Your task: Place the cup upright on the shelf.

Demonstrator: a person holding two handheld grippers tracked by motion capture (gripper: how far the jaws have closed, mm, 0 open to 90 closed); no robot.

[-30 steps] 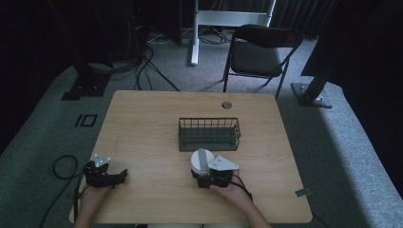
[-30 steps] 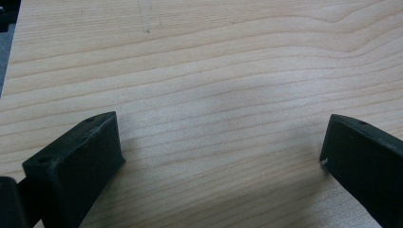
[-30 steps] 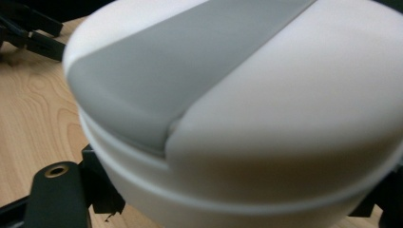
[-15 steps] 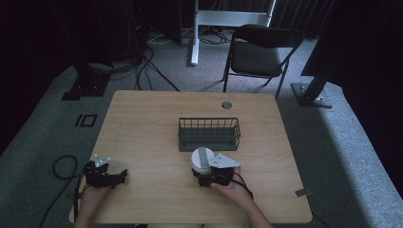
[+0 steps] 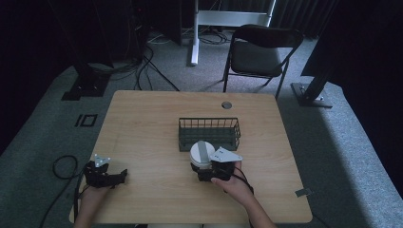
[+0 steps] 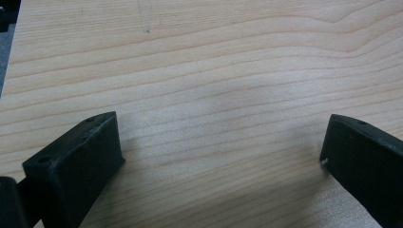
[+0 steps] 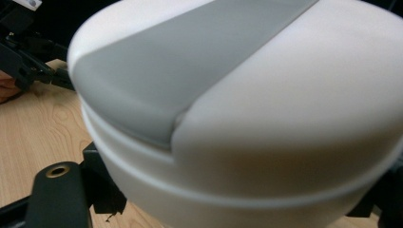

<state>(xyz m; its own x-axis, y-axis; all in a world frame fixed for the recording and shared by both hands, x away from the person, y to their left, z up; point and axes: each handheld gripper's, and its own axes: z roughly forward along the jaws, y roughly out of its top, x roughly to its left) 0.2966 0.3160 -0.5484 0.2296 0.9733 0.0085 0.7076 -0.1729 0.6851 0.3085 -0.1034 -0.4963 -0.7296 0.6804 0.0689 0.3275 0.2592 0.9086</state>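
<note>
White plastic with a grey band across its lid: a round container (image 5: 202,153) is sitting between the fingers of the right gripper (image 5: 205,167), toward the near edge of the tabletop (image 5: 142,123) and just in front of the dark wire basket (image 5: 209,133) at the middle. In the right gripper view the container (image 7: 247,109) is looming very close, and black finger parts (image 7: 62,190) are showing low on both sides of its body, so the fingers are evidently closing around it; whether it is being lifted or is resting on the wood cannot be told.

The left gripper (image 5: 102,175) is lying by the near left corner, well apart from the container. In the left gripper view its fingers (image 6: 76,161) are standing wide apart with nothing but bare wood between them.

Judging from this, the basket looks like the likely destination. The risks are coming from the container's shape and the grip. Smooth, rounded walls are giving the fingers little to bite on, and they are holding low on the body, so the container may be tipping or sliding out as it is raised. The basket's near wall is standing just beside it, and a low carry could be knocking the container against that rim, twisting it in the fingers or shoving the basket toward the far edge. A loose lid could also be popping off if the squeeze is too hard.
</note>
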